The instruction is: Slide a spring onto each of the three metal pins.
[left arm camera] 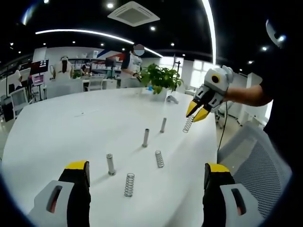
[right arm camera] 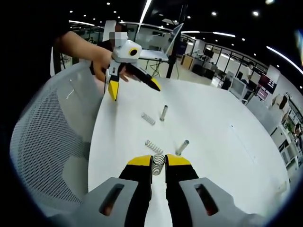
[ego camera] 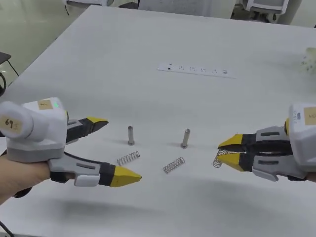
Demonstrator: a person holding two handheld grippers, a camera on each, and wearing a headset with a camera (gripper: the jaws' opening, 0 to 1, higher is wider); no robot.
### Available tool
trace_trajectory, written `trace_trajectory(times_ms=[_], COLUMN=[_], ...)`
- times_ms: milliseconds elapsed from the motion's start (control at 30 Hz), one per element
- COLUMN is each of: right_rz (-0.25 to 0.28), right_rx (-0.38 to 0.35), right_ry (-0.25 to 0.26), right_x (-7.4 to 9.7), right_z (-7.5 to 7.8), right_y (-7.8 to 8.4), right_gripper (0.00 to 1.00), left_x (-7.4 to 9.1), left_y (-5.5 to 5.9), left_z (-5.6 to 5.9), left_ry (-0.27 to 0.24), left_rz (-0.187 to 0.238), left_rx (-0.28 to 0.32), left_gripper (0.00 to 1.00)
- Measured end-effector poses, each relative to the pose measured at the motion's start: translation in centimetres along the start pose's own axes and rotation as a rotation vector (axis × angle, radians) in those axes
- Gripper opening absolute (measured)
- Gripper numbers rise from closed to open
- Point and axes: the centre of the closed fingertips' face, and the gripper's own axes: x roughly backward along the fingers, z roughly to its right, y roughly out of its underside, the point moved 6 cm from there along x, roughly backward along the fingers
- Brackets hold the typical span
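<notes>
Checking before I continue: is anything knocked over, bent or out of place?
Nothing stands out. Three pins stand upright on the table, two springs lie loose beside them, and the right gripper is shut on the third spring.

White surface point(ego camera: 148, 44); white power strip point(ego camera: 196, 70) lying flat toward its far side; office chair point(ego camera: 266, 7) at far edge; leafy plant point(left arm camera: 161, 78) near the surface's end; grey mesh chair point(right arm camera: 52, 137) beside the surface; ceiling vent point(left arm camera: 134, 13) overhead

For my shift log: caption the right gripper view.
Right hand-held gripper shut on a spring, two pins and two loose springs ahead on the white table.
</notes>
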Motion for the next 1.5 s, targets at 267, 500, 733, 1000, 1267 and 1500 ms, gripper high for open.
trace_trajectory(times_ms=[267,500,733,1000,1267,1500], right_rz=[-0.012,-0.015,-0.028,-0.040,-0.048,-0.047], right_rx=[-0.018,-0.042,-0.050,-0.085,-0.112,-0.161], right_ry=[0.054,0.105,0.131,0.171,0.212,0.233], right_x=[1.2,1.8,2.0,2.2,2.4,2.1], right_z=[1.6,3.2,4.4,6.3,8.1,9.1], right_y=[0.7,1.3,2.0,2.5,3.2,3.7], right_gripper=[0.07,0.07,0.07,0.07,0.07,0.07], left_x=[0.1,0.2,0.2,0.3,0.5,0.6], left_y=[0.1,0.1,0.3,0.4,0.5,0.5], left_z=[-0.1,-0.2,-0.3,-0.4,-0.5,-0.6], left_ry=[-0.003,-0.005,-0.009,-0.015,-0.023,-0.027], left_rz=[-0.002,-0.003,-0.005,-0.004,-0.008,-0.005], left_rx=[0.002,0.005,0.010,0.014,0.016,0.019], left_gripper=[0.98,0.98,0.98,0.98,0.98,0.98])
